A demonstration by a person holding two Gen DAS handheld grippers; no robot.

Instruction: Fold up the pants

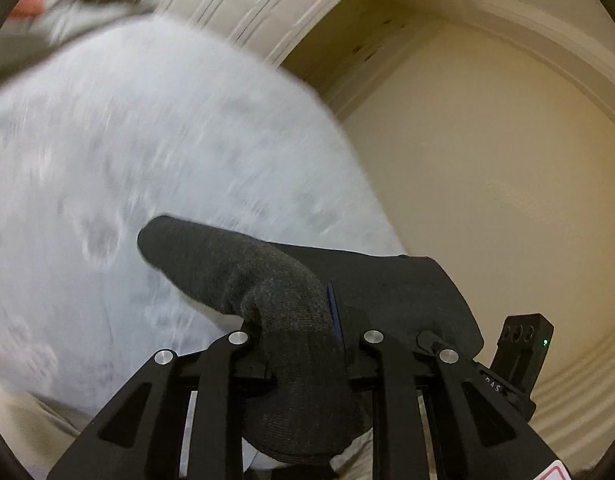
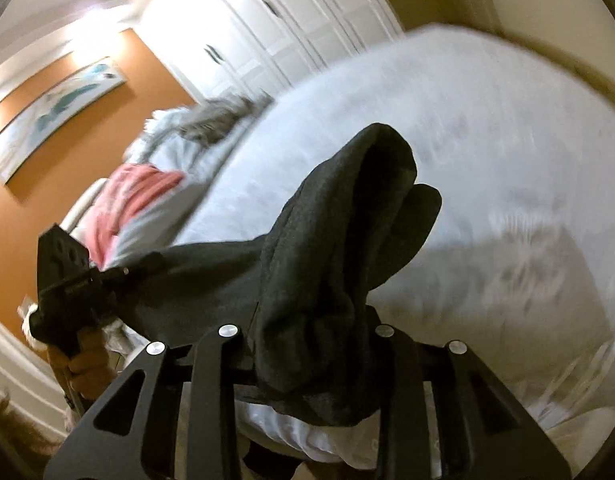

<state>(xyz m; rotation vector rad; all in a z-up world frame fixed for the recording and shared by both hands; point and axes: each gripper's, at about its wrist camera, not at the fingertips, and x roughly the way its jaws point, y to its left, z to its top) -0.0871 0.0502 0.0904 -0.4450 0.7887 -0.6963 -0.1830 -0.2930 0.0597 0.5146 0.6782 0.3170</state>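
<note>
Dark grey pants point(image 1: 275, 280) hang in the air above the bed, stretched between both grippers. In the left wrist view the cloth bunches over my left gripper point(image 1: 303, 320) and hides its fingertips; the jaws stand close together with the fabric pinched between them. The cloth runs right to my right gripper point(image 1: 523, 340). In the right wrist view the pants point(image 2: 339, 240) drape in thick folds over my right gripper point(image 2: 307, 320), which is clamped on them, fingertips covered. A taut edge leads left to my left gripper point(image 2: 67, 280), held by a hand point(image 2: 87, 368).
A bed with a white, faintly patterned duvet point(image 2: 487, 140) lies below. Pink and grey bedding point(image 2: 139, 196) is piled at its far end. White wardrobe doors point(image 2: 291, 12) and an orange wall with a picture point(image 2: 55, 112) stand behind. A beige wall point(image 1: 487, 160) is at the right.
</note>
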